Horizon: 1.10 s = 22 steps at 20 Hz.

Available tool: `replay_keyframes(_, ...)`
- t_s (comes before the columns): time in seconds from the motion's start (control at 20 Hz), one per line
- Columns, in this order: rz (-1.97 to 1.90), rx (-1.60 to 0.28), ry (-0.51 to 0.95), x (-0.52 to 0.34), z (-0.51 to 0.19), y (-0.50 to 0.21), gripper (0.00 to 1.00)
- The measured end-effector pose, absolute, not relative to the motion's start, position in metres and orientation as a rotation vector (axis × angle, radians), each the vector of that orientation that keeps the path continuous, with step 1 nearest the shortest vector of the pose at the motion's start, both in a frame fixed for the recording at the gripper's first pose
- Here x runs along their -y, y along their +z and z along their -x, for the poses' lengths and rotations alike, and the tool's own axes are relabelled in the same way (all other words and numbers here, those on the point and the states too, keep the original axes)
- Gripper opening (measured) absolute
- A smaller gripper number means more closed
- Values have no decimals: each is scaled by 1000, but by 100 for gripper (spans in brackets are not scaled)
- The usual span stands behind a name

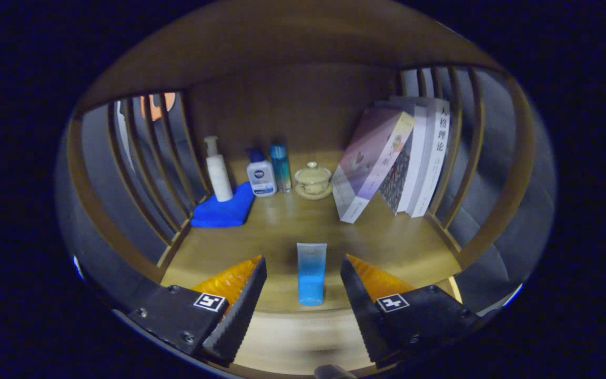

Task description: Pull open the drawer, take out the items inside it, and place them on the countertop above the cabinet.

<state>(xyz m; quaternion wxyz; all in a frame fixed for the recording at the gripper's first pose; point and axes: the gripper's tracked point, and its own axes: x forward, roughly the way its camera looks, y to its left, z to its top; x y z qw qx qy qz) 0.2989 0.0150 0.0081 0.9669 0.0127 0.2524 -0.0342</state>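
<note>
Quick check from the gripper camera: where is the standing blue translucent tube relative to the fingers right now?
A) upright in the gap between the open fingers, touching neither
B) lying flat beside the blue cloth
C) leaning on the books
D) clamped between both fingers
A: the blue translucent tube stands upright on the wooden shelf, with the gripper open and clear space on both sides.
</note>
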Motion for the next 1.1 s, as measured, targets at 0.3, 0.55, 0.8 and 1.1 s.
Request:
replay_keyframes(0.3,-29,-256,-25,-25,-235,55,98)
replay_keyframes(0.55,-1,-53,-25,-22,-155,72,98)
replay_keyframes(0.8,79,77,-51,-18,-90,60,98)
replay_keyframes(1.1,143,70,-58,-21,-56,-15,98)
